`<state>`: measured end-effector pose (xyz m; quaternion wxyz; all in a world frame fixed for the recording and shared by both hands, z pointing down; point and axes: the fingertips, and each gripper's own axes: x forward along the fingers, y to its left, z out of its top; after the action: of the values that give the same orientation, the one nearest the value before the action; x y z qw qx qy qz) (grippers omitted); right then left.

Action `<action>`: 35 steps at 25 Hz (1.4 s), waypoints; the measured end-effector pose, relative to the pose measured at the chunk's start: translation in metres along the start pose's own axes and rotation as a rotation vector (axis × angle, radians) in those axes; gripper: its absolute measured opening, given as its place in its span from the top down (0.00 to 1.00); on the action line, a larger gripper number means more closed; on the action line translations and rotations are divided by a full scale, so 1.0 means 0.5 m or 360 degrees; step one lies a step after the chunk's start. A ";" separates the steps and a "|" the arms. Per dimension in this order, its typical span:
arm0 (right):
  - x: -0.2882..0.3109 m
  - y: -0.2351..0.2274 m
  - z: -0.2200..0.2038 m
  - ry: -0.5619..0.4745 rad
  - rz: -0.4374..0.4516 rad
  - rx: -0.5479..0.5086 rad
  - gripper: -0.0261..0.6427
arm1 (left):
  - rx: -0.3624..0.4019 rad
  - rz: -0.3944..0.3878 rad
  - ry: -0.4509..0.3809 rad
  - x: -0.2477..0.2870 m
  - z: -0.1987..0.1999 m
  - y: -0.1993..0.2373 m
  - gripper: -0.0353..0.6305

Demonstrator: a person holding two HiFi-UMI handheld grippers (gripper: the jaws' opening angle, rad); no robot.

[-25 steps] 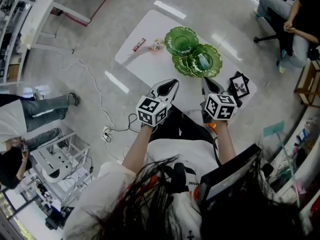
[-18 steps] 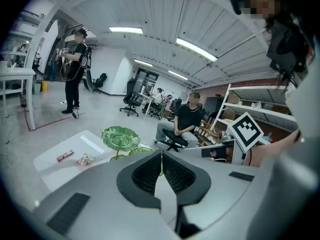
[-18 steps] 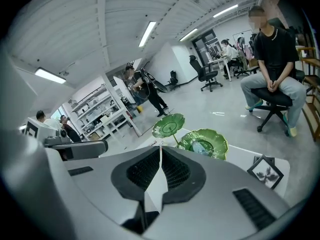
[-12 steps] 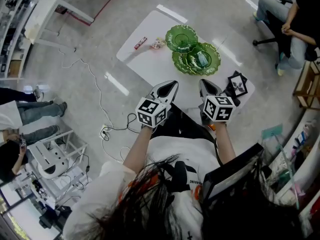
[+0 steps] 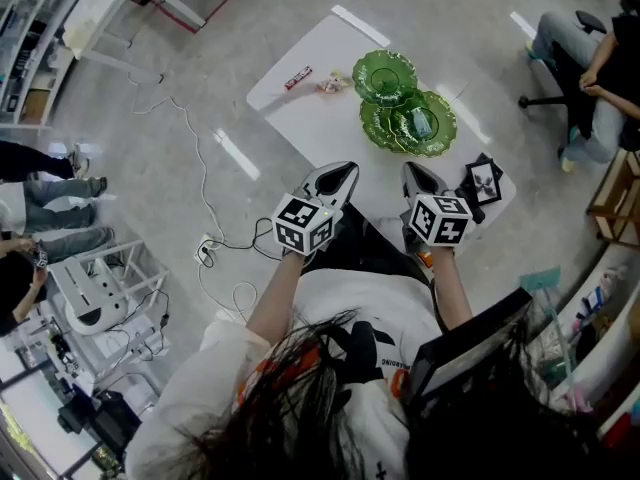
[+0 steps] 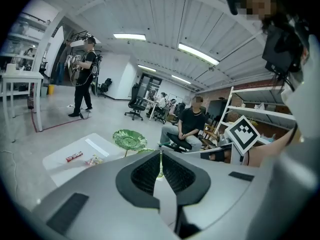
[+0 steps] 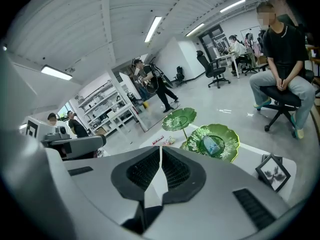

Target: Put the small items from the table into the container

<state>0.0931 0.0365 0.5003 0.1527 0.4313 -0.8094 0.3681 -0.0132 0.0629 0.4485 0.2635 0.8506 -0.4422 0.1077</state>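
Observation:
A white table carries a red snack bar and a small wrapped candy at its far left corner. To their right stands a green tiered leaf dish, with a blue packet in its lower dish. My left gripper and right gripper hover side by side at the table's near edge, both shut and empty. In the left gripper view the bar and candy lie ahead to the left. The right gripper view faces the dish.
A small black picture frame stands on the table's right end, close to my right gripper. A seated person is beyond the table to the right. Cables trail over the floor on the left, near white shelving.
Both grippers have edged slightly forward at the table's near edge, still shut. The head camera has swung, so the table now sits further right in its view.

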 end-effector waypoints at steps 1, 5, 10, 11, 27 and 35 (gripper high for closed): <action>0.009 0.007 0.001 0.0008 0.0011 -0.0006 0.92 | 0.0007 0.0012 -0.0002 -0.005 0.003 0.010 0.94; 0.061 0.043 0.011 0.0048 0.0059 -0.0038 0.92 | 0.0023 0.0070 -0.0006 -0.024 0.011 0.067 0.94; 0.164 0.094 0.005 0.0140 0.0123 -0.0085 0.92 | 0.0017 0.0120 0.0014 -0.039 0.009 0.170 0.94; 0.186 0.103 0.001 0.0164 0.0133 -0.0091 0.92 | 0.0016 0.0128 0.0024 -0.040 0.008 0.192 0.94; 0.683 0.089 -0.074 0.0549 -0.0015 -0.0074 0.76 | -0.0053 0.0195 0.0193 -0.052 -0.003 0.580 0.94; 0.839 -0.016 -0.118 0.0664 -0.0253 0.0253 0.72 | -0.0135 0.0166 0.0269 -0.025 -0.021 0.686 0.94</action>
<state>-0.1484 -0.1688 0.7811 0.3107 0.4190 -0.6923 0.4986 -0.2976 -0.0839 0.5732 0.3296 0.8025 -0.4661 0.1737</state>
